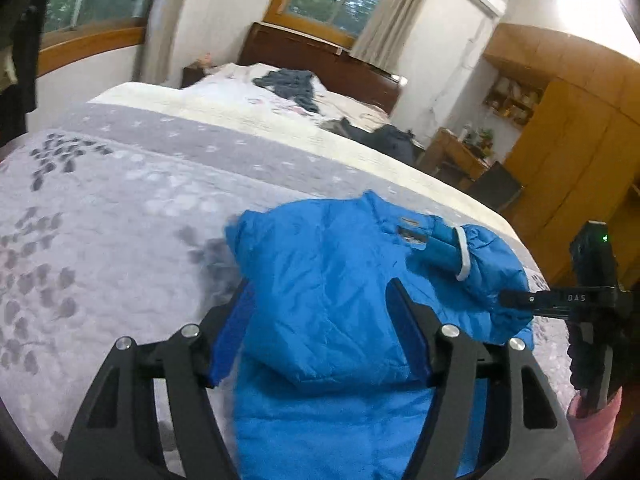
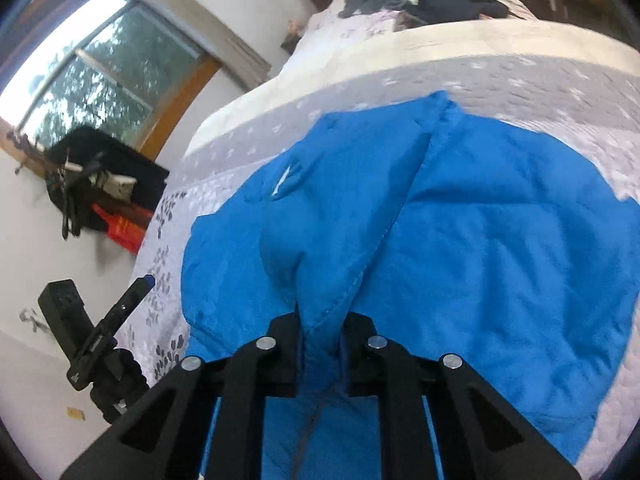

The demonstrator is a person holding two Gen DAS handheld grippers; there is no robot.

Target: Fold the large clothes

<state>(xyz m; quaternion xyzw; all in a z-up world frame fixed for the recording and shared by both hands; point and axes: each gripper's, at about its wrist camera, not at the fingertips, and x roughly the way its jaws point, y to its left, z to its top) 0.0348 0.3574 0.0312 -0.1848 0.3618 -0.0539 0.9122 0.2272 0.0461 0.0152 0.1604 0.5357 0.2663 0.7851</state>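
A bright blue padded jacket (image 1: 340, 280) lies on a bed with a grey-and-white floral bedspread (image 1: 120, 200). My left gripper (image 1: 320, 286) stands open, its blue-padded fingers (image 1: 230, 340) spread wide on either side of a bulging fold of the jacket. In the right wrist view the jacket (image 2: 480, 220) spreads over the bed, a stitched seam running up its middle. My right gripper (image 2: 322, 314) is shut on a pinched ridge of the jacket's near edge. From the left wrist view the right gripper (image 1: 510, 300) shows at the jacket's right side, beside a cuff with a white band.
Dark clothes (image 1: 288, 84) lie on the far part of the bed by a wooden headboard. Wooden cabinets (image 1: 580, 140) and a small table stand to the right. Dark garments (image 2: 100, 184) hang on the wall under a window. The bed's right edge runs close to the jacket.
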